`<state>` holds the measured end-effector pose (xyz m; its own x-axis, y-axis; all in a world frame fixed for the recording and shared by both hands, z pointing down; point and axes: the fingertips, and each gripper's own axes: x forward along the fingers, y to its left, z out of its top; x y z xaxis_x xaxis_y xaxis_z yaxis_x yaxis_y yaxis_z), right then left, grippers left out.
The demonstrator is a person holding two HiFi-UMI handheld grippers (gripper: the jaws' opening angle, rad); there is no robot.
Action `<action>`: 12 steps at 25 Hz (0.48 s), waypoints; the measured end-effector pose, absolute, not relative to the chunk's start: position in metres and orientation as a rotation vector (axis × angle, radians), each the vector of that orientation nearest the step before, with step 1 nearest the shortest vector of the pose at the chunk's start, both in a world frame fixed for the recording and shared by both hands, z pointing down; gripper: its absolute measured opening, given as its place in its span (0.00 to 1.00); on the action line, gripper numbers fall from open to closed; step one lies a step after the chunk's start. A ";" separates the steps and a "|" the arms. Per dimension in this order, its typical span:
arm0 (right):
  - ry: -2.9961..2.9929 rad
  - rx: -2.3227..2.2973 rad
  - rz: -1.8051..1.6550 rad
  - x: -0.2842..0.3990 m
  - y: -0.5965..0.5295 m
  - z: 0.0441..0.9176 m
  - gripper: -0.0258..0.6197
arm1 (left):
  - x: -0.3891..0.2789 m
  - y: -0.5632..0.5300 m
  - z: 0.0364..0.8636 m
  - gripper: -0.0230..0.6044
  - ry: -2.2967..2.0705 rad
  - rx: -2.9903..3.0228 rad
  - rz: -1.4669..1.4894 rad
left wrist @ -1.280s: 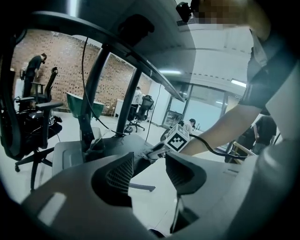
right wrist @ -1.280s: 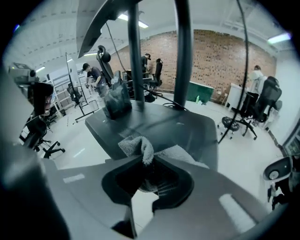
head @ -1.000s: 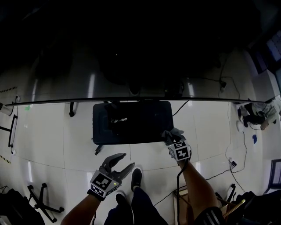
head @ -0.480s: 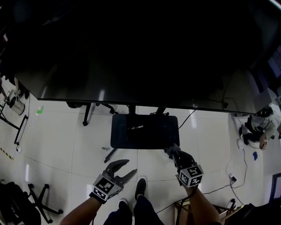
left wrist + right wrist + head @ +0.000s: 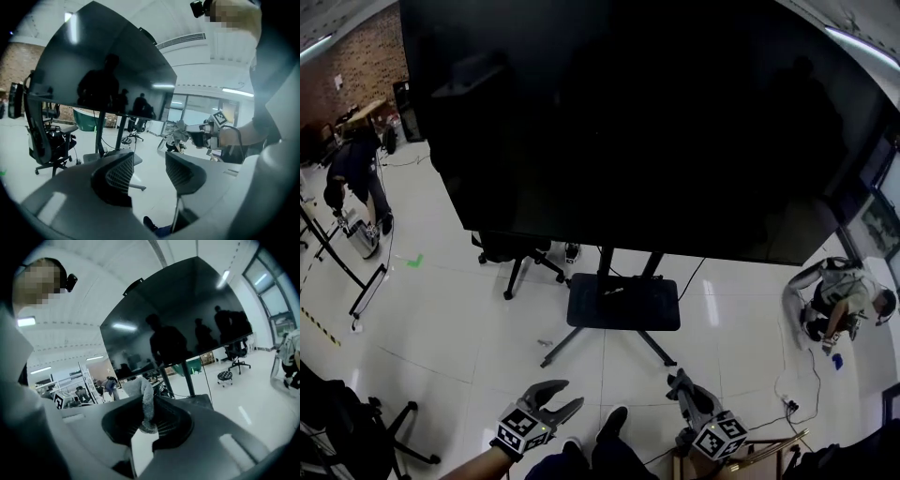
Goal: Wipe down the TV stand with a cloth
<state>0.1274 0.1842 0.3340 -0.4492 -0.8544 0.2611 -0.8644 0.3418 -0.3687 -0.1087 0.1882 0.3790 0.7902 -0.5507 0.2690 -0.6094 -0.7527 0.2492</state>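
The TV stand's dark base plate (image 5: 623,302) lies on the white floor under a large black TV (image 5: 628,122), with thin legs spreading toward me. Both grippers hang low in the head view, well short of the base. My left gripper (image 5: 570,394) stands open with nothing between its jaws (image 5: 149,172). My right gripper (image 5: 679,382) is shut on a grey cloth (image 5: 146,401), which sticks up from between the jaws. In the left gripper view the right gripper (image 5: 194,136) with the cloth (image 5: 180,132) shows off to the right. The base (image 5: 200,401) also shows beyond the right jaws.
A black office chair (image 5: 514,251) stands just left of the stand. One person crouches on the floor at the right (image 5: 839,300), another bends over at the far left (image 5: 352,169). Cables (image 5: 792,389) trail at the right, and a wooden frame (image 5: 741,459) sits by my right arm.
Both grippers have drawn back from the base toward me, the right one leaving the plate's corner with the cloth. The head view has tilted up, so the whole TV now shows.
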 end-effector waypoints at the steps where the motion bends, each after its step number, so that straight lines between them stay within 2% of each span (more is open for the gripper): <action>1: -2.552 1.653 0.752 0.127 0.204 0.327 0.11 | -0.114 0.202 0.374 0.41 -0.897 2.660 0.266; 7: -2.566 1.586 0.799 0.110 0.281 0.304 0.11 | -0.131 0.255 0.340 0.41 -0.963 2.583 0.200; 12: -2.632 1.536 0.708 0.104 0.309 0.272 0.11 | -0.118 0.291 0.313 0.41 -0.979 2.623 0.176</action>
